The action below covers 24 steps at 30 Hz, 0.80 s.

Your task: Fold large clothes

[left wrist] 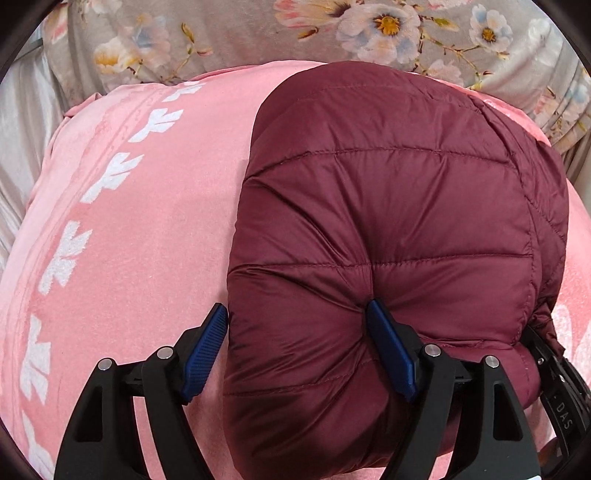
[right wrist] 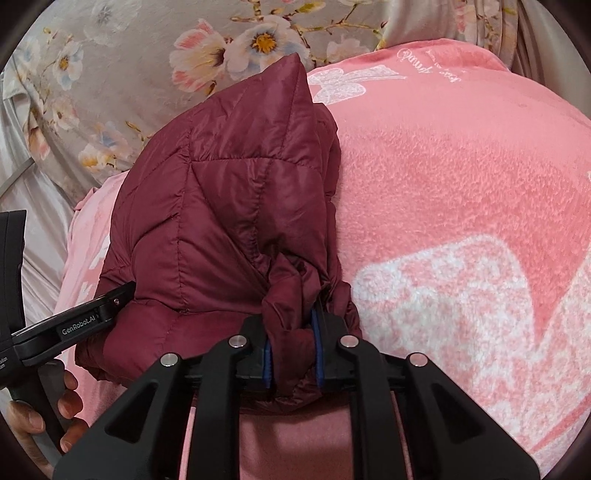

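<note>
Maroon quilted nylon fills the middle of both views: a puffy jacket (left wrist: 399, 229), folded into a thick bundle, lies on a pink fleece blanket (left wrist: 155, 229) spread over a bed. The blanket carries a row of white leaf shapes along its left side in the left wrist view, and in the right wrist view a large white patch and, near the far edge, a line of white script that appears upside down and is too small to read. Beyond the blanket lies a grey floral sheet (left wrist: 258, 33) printed with white, pink and blue flowers.

The left tongs (left wrist: 295, 325) are spread wide; one blue pad rests on the blanket just beside the jacket's left edge, and the other presses into the near fold of the jacket, dimpling the fabric, with nothing pinched between them. The right tongs (right wrist: 293, 354) are clenched on a bunched corner of the jacket (right wrist: 229, 206), the cloth gathered between the blue pads and hiding most of them.

In the right wrist view the left tool reaches in from the left, its black body marked "GenRobot.AI" in white, held by a hand (right wrist: 40, 417) at the lower left. In the left wrist view the other tool's edge reads "DAS".
</note>
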Motion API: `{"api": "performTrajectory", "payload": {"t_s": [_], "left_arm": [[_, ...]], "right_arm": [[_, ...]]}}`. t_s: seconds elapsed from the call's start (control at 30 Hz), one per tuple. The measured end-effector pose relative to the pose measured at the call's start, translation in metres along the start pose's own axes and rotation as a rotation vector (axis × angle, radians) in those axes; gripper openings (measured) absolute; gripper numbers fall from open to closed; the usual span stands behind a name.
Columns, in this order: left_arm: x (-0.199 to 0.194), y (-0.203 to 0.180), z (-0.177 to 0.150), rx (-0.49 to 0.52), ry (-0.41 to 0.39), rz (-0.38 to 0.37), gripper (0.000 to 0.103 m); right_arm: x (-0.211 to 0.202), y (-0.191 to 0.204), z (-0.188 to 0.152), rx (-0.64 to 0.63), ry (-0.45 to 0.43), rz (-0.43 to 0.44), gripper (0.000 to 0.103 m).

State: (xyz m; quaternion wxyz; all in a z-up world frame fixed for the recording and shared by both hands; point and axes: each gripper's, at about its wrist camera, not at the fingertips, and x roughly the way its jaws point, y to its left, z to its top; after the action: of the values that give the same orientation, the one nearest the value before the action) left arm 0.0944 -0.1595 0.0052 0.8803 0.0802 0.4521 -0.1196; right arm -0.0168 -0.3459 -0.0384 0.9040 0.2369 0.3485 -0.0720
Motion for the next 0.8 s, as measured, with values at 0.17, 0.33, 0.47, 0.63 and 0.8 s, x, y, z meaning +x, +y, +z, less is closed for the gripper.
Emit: {"api": "performTrajectory", "payload": {"t_s": [0.17, 0.33, 0.47, 0.63, 0.8], "left_arm": [[0.006, -0.002, -0.002, -0.01, -0.005, 0.001, 0.077], [0.007, -0.003, -0.003, -0.006, -0.01, 0.004, 0.077], [0.007, -0.002, -0.004, -0.003, -0.012, 0.01, 0.079], [-0.013, 0.017, 0.004, -0.034, 0.048, -0.058, 0.078], [-0.046, 0.057, 0.037, -0.097, -0.017, -0.106, 0.077]], "right_arm": [[0.001, 0.002, 0.0, -0.005, -0.001, -0.005, 0.013], [0.003, 0.001, 0.0, 0.008, 0.001, 0.01, 0.014], [0.003, -0.007, 0.002, 0.04, 0.005, 0.057, 0.015], [-0.027, -0.023, 0.012, 0.121, 0.046, 0.092, 0.028], [-0.076, -0.018, 0.056, 0.09, -0.07, 0.052, 0.038]]}}
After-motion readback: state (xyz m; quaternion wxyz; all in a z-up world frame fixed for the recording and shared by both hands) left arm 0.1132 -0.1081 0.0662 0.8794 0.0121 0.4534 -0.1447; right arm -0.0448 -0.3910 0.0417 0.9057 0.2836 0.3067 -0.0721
